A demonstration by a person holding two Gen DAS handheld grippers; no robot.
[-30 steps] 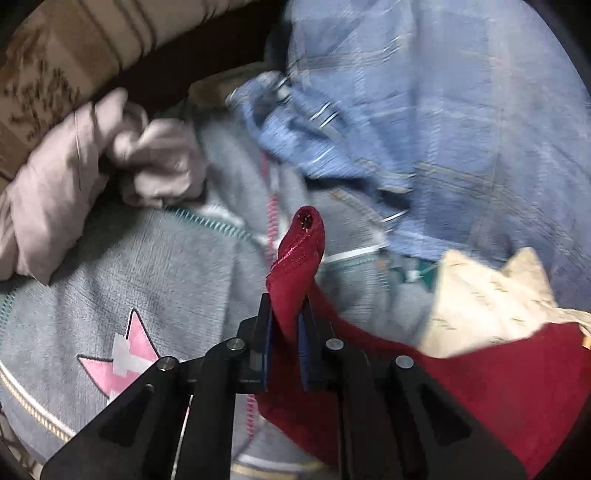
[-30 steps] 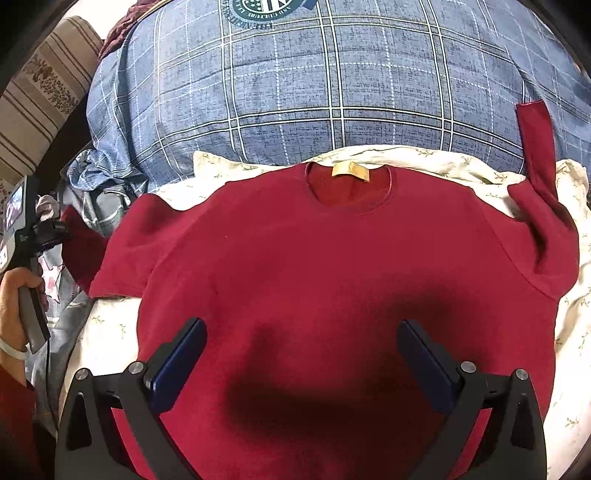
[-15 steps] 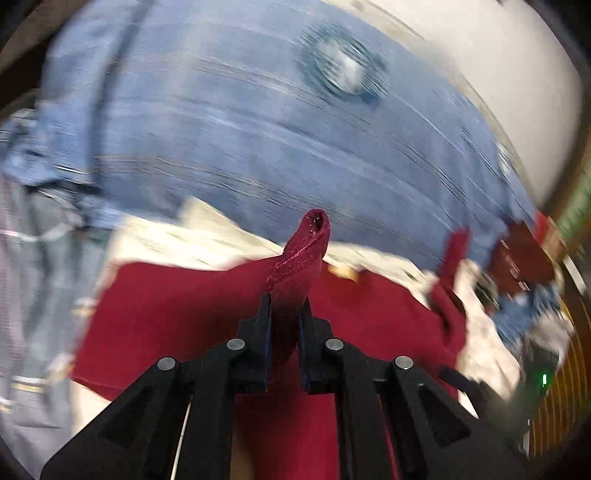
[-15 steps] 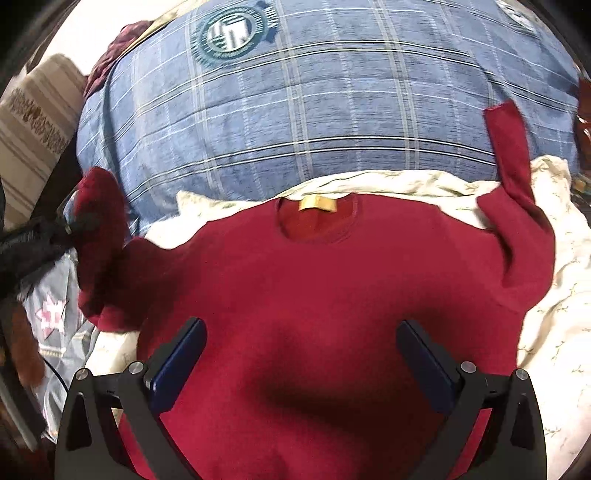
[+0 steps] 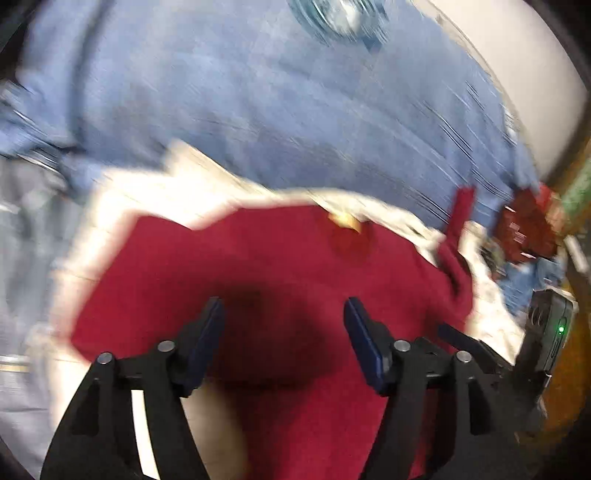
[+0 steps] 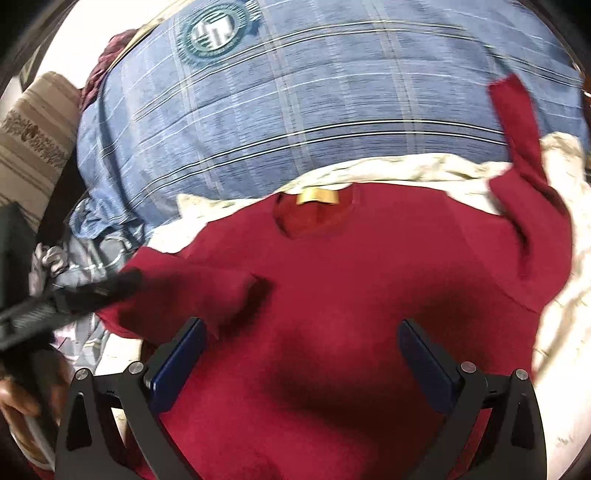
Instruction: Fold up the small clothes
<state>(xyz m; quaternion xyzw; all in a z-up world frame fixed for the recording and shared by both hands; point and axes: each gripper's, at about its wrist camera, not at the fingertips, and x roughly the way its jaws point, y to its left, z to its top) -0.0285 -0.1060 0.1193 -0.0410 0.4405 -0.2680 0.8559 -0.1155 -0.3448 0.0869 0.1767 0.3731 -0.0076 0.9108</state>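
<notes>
Where the big blue plaid quilt (image 6: 332,110) with its round green-and-white emblem (image 6: 216,35) fills the far half of both views, we see it lying beneath everything else. On its near edge lies a cream cloth with a faint sprig print (image 6: 406,170), and on that cloth the dark red knit sweater (image 6: 351,295) is spread flat, neckline away from us, a gold label (image 6: 317,195) just inside the collar. The sweater's sleeve on the right of the right wrist view (image 6: 517,122) bends upward and reaches onto the quilt. The sleeve on the left (image 6: 192,280) is folded inward across the chest, its cuff end lying on the body of the garment.

We hold our left gripper (image 5: 282,328) over the lower chest of the sweater; its jaws are opening, nothing lies between them, and its blue pads (image 5: 364,343) touch no cloth. In the right wrist view that gripper comes in from the left as a dark blurred bar (image 6: 85,291) above the folded sleeve, with the hand (image 6: 22,391) that carries it at the lower left edge. Our right gripper (image 6: 301,350) hangs over the sweater's lower middle with its jaws spread wide and empty.

At the far left a beige striped cushion (image 6: 33,140) shows beside the quilt, and crumpled grey-blue fabric (image 6: 88,254) sits just beyond the folded sleeve. The left wrist view is blurred.
</notes>
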